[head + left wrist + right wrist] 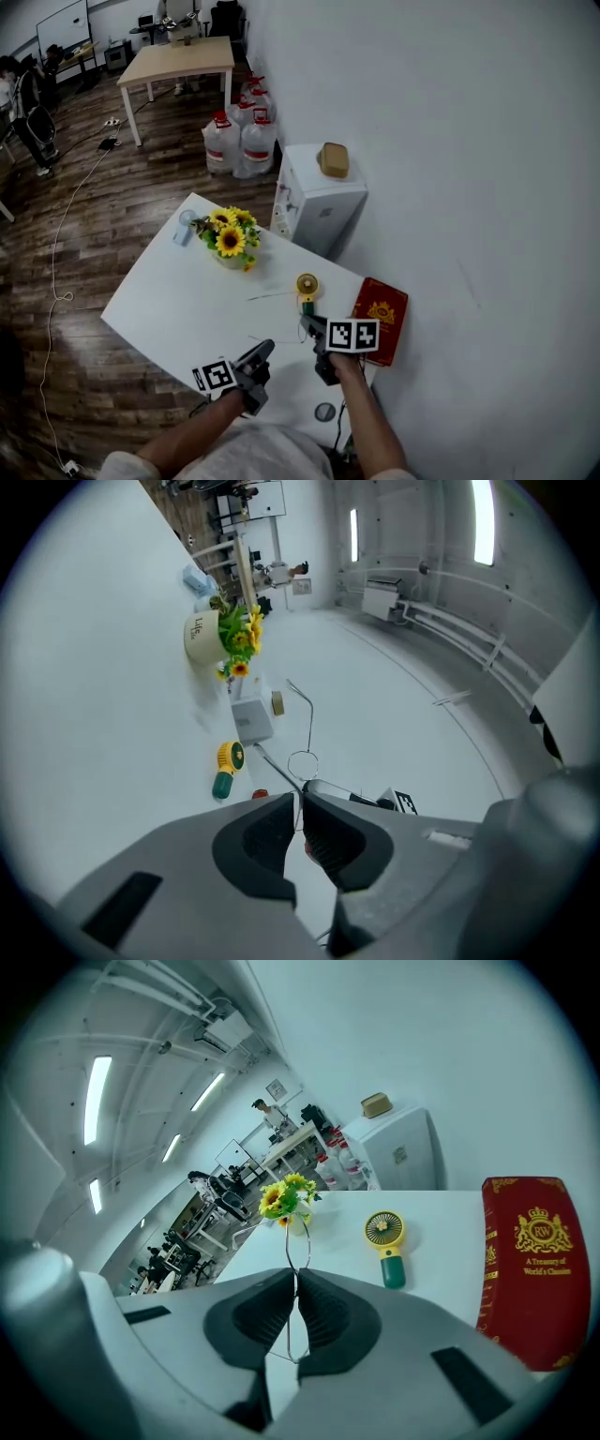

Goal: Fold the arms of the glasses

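Note:
The glasses are thin wire-framed; a lens ring (303, 763) and one long arm (309, 714) show in the left gripper view, just past the jaws. My left gripper (300, 803) is closed on a thin wire of the frame. In the right gripper view, my right gripper (295, 1283) is shut on the frame too, with a wire loop (298, 1241) standing up out of the jaws. From the head view both grippers hover over the near part of the white table (169, 300), left gripper (265, 349) and right gripper (307, 323) close together, tips toward each other.
A pot of sunflowers (231, 242) and a small blue object (184, 228) stand at the table's far side. A yellow-green hand fan (307, 289) lies just beyond the right gripper, and a red book (380, 319) to its right. A white cabinet (319, 202) and a wall bound the right.

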A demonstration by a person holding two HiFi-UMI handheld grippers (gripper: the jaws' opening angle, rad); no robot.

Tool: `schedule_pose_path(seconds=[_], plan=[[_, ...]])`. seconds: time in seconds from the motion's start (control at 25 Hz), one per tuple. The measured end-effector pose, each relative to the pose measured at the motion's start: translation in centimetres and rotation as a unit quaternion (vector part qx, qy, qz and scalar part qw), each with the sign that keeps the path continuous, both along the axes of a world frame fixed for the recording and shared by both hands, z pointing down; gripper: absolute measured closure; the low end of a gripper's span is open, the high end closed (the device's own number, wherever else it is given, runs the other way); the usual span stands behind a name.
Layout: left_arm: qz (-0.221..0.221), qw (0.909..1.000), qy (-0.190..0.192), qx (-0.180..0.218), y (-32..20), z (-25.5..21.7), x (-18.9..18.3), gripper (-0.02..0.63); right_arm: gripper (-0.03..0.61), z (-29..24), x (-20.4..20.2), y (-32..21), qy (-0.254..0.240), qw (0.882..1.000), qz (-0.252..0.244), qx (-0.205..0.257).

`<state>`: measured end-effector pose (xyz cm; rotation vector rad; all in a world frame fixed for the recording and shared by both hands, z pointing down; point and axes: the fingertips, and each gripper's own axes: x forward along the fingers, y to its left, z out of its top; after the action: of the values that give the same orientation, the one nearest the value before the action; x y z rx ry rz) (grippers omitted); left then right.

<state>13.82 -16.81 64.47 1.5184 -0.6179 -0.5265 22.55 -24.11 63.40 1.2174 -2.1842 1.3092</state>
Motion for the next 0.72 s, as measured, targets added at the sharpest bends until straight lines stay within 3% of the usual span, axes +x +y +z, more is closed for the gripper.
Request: schedule_pose_path(seconds=[0.2,0.32,0.36,0.56,0.72], plan=[[0.011,0.9999,0.002,0.001,-0.4,-0.6,0.2,0.600,0.558,-0.1,-0.4,0.6,-0.001,1.000,-0.012,-0.002],[0.041,0.9936,-0.055,0.090,-2.0,-1.1,-0.1,0.600,0.558,0.0,-0.8,1.2,-0.001,1.000,-0.022,-0.005],[0.051,0.9908,-0.071,0.104,-2.3,-1.2,0.0,0.600,0.558,0.2,-0.9,1.4,0.000,1.000,-0.025,-0.008],[0.102,0.9811,-0.126,0.106,-2.7,-1.0,1.1,0.600,0.558,1.3,-1.8,2.8,0.003,0.999,-0.043,-0.029],[0.131,0.9762,-0.143,0.098,-3.0,-0.4,2.2,0.600,0.559,2.3,-2.3,3.7,0.000,0.998,-0.056,-0.042]])
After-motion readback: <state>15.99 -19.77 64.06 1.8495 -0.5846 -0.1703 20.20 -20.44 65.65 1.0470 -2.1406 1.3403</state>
